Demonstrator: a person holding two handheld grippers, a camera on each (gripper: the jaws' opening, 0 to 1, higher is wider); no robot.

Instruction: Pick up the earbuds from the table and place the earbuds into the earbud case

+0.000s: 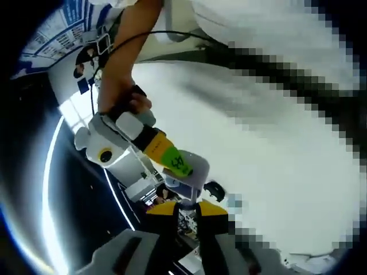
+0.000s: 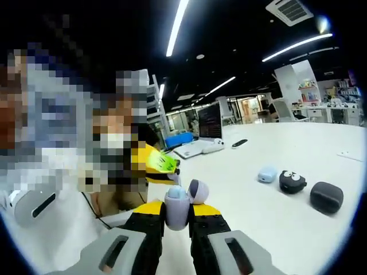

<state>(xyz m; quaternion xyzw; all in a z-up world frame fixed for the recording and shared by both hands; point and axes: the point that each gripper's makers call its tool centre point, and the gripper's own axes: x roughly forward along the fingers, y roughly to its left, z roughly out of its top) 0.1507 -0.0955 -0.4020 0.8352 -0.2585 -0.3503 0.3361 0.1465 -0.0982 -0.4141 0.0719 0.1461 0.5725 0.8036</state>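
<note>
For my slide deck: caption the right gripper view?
Right gripper holds open lavender earbud case above white table.

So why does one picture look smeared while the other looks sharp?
Left gripper view: the white table is motion-streaked and washed out, and the other gripper is soft. Right gripper view: crisp; ceiling light strips glare, and fisheye curves the room.
</note>
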